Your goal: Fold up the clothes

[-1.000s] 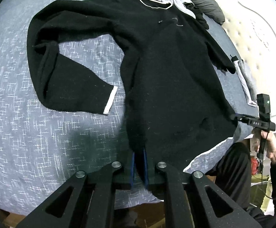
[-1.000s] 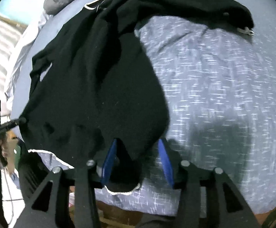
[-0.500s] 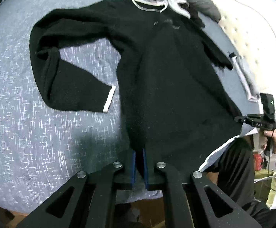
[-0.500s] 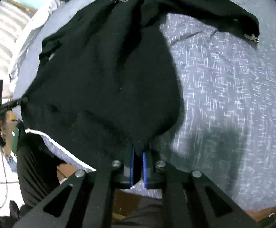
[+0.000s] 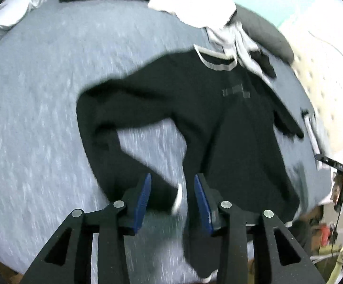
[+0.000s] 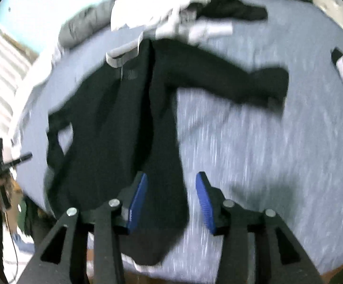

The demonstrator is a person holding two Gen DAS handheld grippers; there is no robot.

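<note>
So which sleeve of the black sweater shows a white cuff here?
The bent sleeve in the left wrist view, its white cuff lying between the left gripper's open fingers. The other sleeve's end looks all black.

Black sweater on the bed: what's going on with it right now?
A person with a gripper in each hand is folding the black sweater, spread flat on the grey bed. The jaws of the left gripper and right gripper have just been opening; neither pinches the sweater's bottom edge now. No fold made yet.

A black long-sleeved sweater (image 5: 230, 123) with a white-trimmed collar and cuffs lies spread flat on the grey bed, one sleeve bent back toward its hem.
</note>
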